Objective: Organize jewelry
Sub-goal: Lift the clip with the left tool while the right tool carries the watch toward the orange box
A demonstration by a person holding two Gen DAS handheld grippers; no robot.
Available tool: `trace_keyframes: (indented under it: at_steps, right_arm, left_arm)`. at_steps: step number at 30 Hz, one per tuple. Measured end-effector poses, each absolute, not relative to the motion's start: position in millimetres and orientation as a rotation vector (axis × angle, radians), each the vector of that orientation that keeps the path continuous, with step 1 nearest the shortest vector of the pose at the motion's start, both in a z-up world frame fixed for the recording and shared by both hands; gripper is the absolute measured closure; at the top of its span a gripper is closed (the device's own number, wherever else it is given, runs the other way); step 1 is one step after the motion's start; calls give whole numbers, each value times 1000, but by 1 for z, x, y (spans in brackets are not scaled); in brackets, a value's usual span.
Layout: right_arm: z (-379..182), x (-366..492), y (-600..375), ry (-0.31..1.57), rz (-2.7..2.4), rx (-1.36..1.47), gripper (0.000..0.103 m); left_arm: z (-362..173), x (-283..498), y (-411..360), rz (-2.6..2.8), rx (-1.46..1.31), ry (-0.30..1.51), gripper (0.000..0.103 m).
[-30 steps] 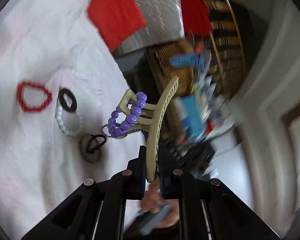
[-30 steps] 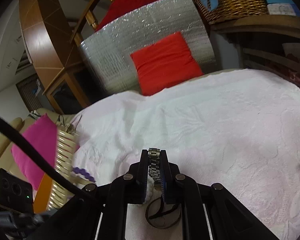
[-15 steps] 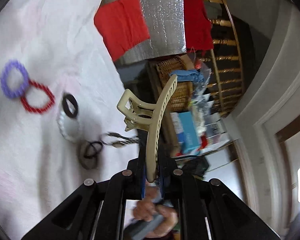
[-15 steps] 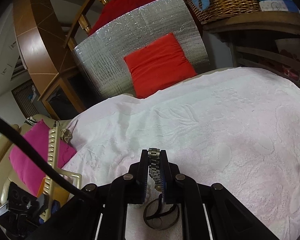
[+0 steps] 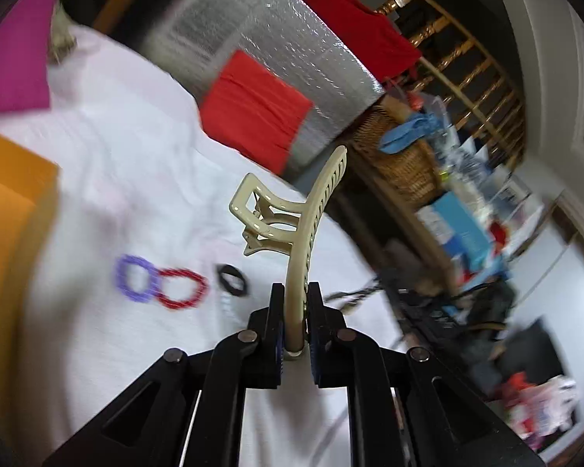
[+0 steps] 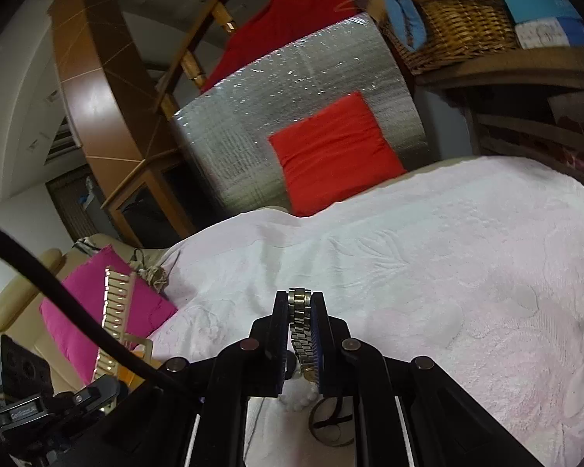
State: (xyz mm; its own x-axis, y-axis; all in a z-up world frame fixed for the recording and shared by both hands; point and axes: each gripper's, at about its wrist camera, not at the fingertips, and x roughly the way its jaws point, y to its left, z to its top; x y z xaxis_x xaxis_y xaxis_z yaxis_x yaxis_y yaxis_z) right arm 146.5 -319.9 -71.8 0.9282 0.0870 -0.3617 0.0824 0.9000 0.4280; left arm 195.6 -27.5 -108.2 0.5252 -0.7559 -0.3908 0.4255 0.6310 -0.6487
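Cream hair claw (image 5: 311,214) is pinched upright in the left gripper (image 5: 295,323), raised over the white towel (image 5: 136,179); a metal watch band (image 6: 301,327) is clamped in the right gripper (image 6: 299,334); purple (image 5: 134,278), red (image 5: 183,288) and black (image 5: 233,279) rings lie side by side on the towel.

Blurred bracelets (image 5: 159,286), half-hidden watch (image 6: 303,334)

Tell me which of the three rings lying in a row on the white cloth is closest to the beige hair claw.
The black ring. It ends the row beside the hair claw; the red ring is in the middle and the purple ring farthest.
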Motion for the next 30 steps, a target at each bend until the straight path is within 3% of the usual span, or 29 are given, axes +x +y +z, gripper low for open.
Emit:
trace_keyframes:
  at_steps: [14,30]
  right_arm:
    - [-70,150,-254,401,138,416,91]
    - [-44,156,-84,428,472,357,91]
  left_arm:
    - [-79,165,31,-264,-238,550,92]
    - [-87,167,136,176,-197,572,92]
